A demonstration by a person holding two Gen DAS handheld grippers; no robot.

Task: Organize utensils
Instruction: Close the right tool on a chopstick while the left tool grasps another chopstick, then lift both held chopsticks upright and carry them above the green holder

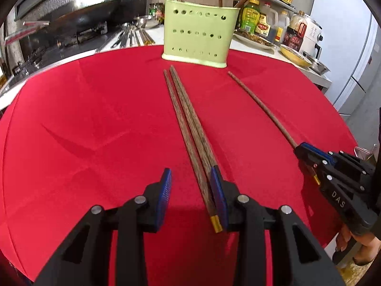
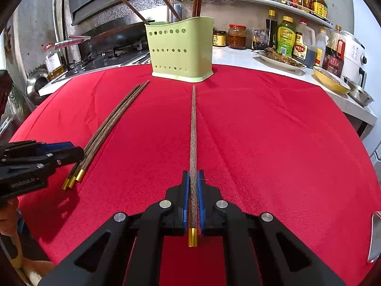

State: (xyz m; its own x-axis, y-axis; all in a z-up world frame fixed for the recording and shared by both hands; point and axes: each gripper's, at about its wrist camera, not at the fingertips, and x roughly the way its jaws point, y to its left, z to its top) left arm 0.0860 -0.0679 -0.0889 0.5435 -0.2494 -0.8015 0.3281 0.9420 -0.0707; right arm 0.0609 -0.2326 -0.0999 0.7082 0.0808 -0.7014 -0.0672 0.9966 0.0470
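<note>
Left wrist view: the left hand-held gripper (image 1: 190, 190) hangs spread over the gold-capped ends of loose chopsticks (image 1: 188, 128) lying on the red-covered tabletop (image 1: 95, 119), its right pad beside them; they look light, stiff and smooth (likely to roll). Right wrist view: the right hand-held gripper (image 2: 193, 200) pinches a single chopstick (image 2: 193, 131) near its gold cap, with open cloth ahead to the green holder (image 2: 181, 52).

We read only one text clearly: the white letters "DAS" on the black body of the right gripper (image 1: 300, 148), seen from the left wrist. The labels on the sauce bottles (image 2: 300, 45) along the counter (image 2: 238, 54) carry print too small for us to read.
</note>
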